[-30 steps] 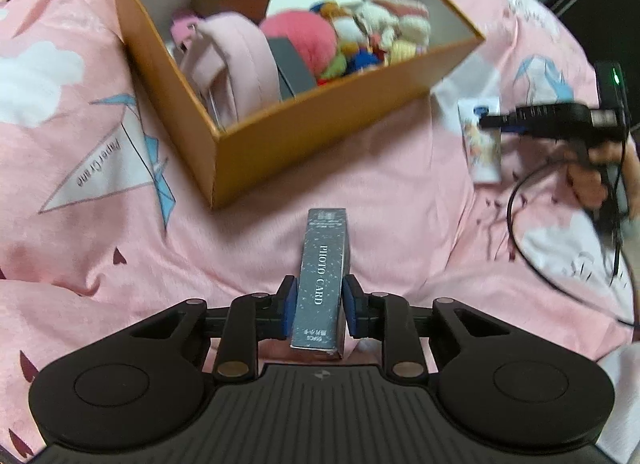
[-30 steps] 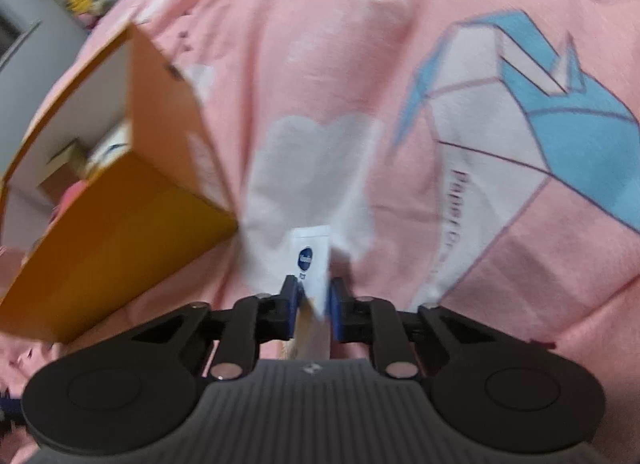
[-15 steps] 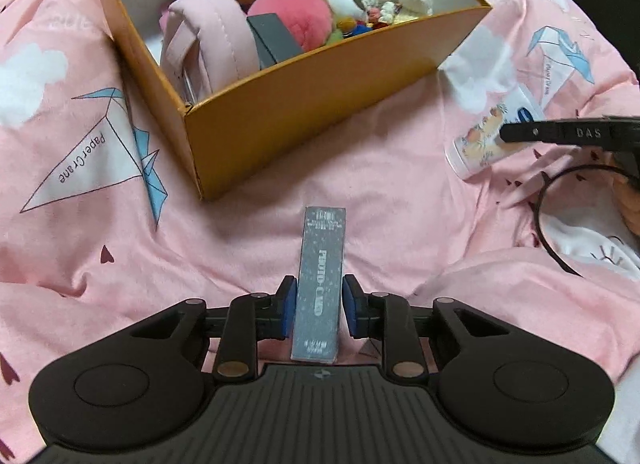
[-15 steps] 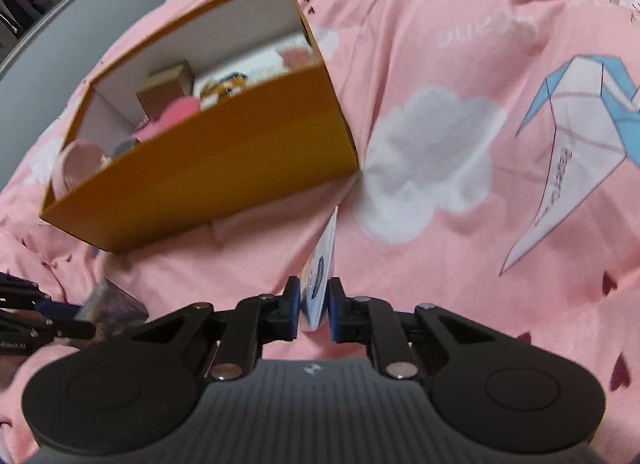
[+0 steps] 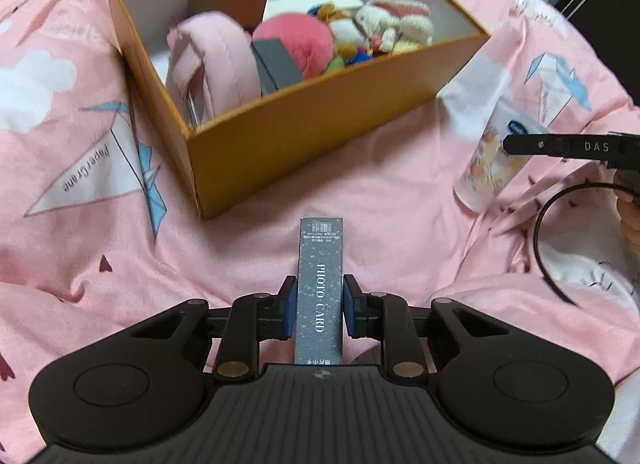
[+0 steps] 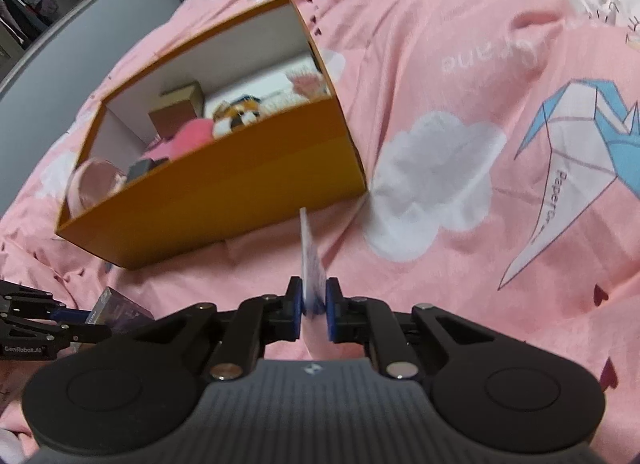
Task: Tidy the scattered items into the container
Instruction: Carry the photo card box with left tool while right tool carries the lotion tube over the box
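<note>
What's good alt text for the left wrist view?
The left gripper grips a grey "PHOTO CARD" box above a pink bedspread. Ahead sits an open orange box of plush toys; at right, the right gripper holds a white tube.

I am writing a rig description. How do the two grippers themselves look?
Both grippers, left gripper and right gripper, are matte black, with ribbed bodies, two round discs, brass-coloured pivot pins and blue pads. One arm reads "DAS" in white; a black cable loops beside it.

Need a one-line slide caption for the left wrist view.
Left gripper grips a grey photo card box short of the orange box on pink bedding.
</note>
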{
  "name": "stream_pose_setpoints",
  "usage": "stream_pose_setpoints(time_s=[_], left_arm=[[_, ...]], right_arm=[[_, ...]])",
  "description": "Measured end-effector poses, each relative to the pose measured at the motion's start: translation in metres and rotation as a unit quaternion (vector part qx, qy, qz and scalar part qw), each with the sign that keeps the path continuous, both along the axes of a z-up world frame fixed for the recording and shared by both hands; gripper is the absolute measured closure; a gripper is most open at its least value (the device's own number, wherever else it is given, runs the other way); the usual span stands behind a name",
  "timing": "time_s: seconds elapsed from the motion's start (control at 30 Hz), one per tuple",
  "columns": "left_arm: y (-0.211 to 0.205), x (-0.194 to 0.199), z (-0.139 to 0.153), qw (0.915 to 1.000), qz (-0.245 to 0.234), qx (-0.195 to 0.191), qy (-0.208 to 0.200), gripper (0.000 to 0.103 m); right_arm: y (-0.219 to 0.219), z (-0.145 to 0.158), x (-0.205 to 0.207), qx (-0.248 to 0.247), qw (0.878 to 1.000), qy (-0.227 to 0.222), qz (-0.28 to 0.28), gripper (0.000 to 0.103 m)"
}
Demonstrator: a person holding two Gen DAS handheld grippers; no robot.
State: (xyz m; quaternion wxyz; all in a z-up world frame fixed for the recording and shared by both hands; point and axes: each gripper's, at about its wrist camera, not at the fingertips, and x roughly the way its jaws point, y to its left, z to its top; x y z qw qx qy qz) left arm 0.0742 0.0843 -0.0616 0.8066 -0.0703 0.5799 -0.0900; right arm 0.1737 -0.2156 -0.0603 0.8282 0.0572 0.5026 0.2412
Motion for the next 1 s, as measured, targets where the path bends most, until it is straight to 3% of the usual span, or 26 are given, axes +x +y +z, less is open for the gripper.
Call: stream_pose_setpoints(time_s=[0.43, 0.77, 1.0], left_arm=[[-0.003, -0.001, 0.072, 0.9944, -0.008, -0.05, -0.093, 0.077], [0.008, 0.023, 0.115, 0.9865, 0.004, -0.03, -0.161, 0.077], [0.019, 0.06, 0.118, 0.9839, 0.021, -0.005, -0.177, 0.077]], right_arm=[[0.008, 0.08, -0.002, 0.061, 0.994, -0.083, 0.031, 0.091], [0.036, 0.123, 0.027, 0.089, 0.985, -0.137, 0.047, 0.091], [0.06, 0.119, 0.068, 0.097, 0.987, -0.125, 0.04, 0.091]])
